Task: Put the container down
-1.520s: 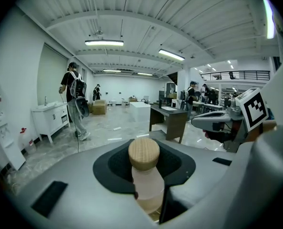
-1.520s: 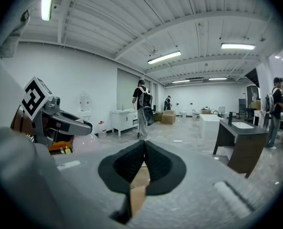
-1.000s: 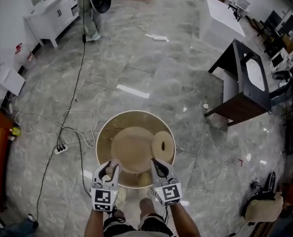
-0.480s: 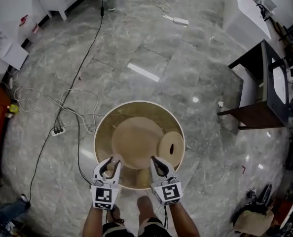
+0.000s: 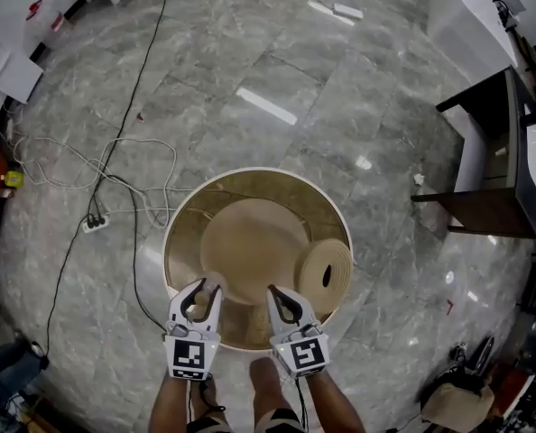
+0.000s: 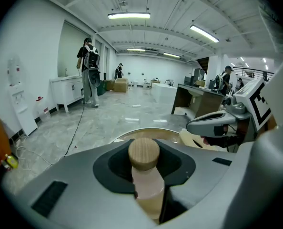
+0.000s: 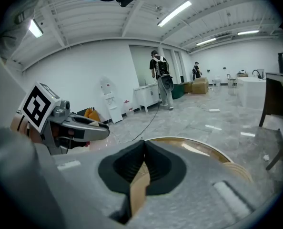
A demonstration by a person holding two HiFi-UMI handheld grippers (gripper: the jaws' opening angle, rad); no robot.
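Grey marble floor [image 5: 340, 88], your round pale wooden container [image 5: 185, 237], slotted disc [image 5: 325, 273] inside, left tongs [image 5: 202, 294] clenched on its peg [image 6: 144, 152], right tongs [image 5: 284, 303] pinching its wall [image 7: 137, 190].

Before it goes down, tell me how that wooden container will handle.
The container looks rigid: its thin wall is evenly round though gripped only at the near edge. Probably light for its width, since the left gripper and right gripper carry it. The slotted disc leaning loose inside may slide or topple if it tilts.

The container [image 5: 189, 233] looks like smooth, matt pale wood; the floor [image 5: 250, 61] is glossy grey marble-like stone.
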